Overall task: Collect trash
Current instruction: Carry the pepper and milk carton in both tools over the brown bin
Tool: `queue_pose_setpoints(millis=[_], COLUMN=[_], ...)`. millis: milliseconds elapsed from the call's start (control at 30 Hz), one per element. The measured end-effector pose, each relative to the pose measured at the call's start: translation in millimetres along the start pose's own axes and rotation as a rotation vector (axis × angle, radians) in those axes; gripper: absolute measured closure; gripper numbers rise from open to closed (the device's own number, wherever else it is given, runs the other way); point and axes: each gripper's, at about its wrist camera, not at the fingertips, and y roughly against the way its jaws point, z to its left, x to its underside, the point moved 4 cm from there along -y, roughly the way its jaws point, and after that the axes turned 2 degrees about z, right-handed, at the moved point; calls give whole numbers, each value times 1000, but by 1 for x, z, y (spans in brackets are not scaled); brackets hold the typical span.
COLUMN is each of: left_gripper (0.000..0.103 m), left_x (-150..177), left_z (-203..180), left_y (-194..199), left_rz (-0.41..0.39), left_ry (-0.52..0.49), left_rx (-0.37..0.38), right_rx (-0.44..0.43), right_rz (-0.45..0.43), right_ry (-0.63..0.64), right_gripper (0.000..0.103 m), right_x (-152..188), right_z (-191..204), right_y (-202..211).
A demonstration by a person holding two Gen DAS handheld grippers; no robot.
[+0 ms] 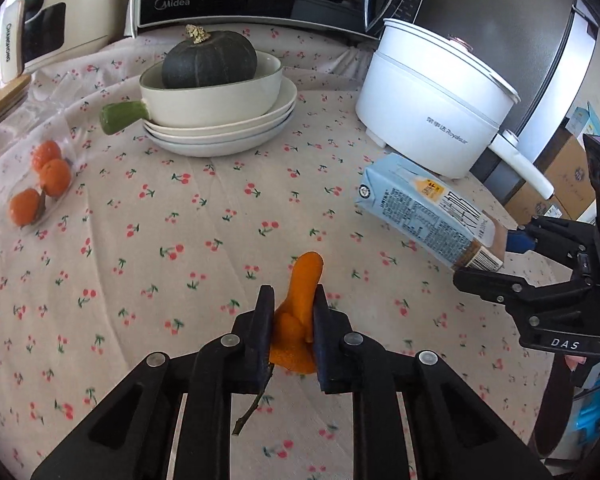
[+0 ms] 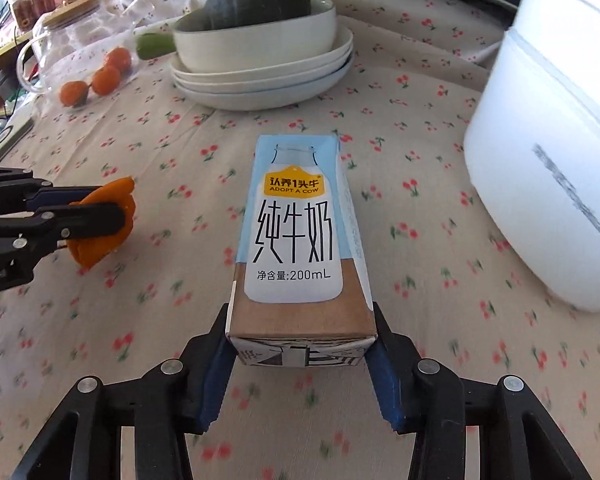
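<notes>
Both bits of trash are picked up: left tongs (image 1: 292, 312) clenched on the orange peel (image 1: 300, 300), right tongs (image 2: 300, 344) gripping the milk carton (image 2: 296, 240), both above the surface (image 1: 204, 240). No bin visible yet.

Both tongs (image 1: 292, 308) (image 2: 300, 332) clamped, loaded.

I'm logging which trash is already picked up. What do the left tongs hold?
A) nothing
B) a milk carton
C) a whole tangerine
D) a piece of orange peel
D: the left tongs are shut on the orange peel, while the milk carton sits in the right tongs.
</notes>
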Motion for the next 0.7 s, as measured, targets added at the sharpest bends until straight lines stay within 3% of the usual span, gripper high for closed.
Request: queue_pose_setpoints(millis=[267, 700], left_gripper=[84, 84], left_x=[41, 120], left_z=[-41, -109], left_y=[61, 142], left_rz=[18, 16], left_ry=[-20, 13], left_rx=[-13, 58], right_rx=[20, 66], right_rz=[-11, -1], right_ry=[-63, -208], right_gripper=[50, 50], right_x=[54, 148], right_z=[18, 49], right_y=[79, 174])
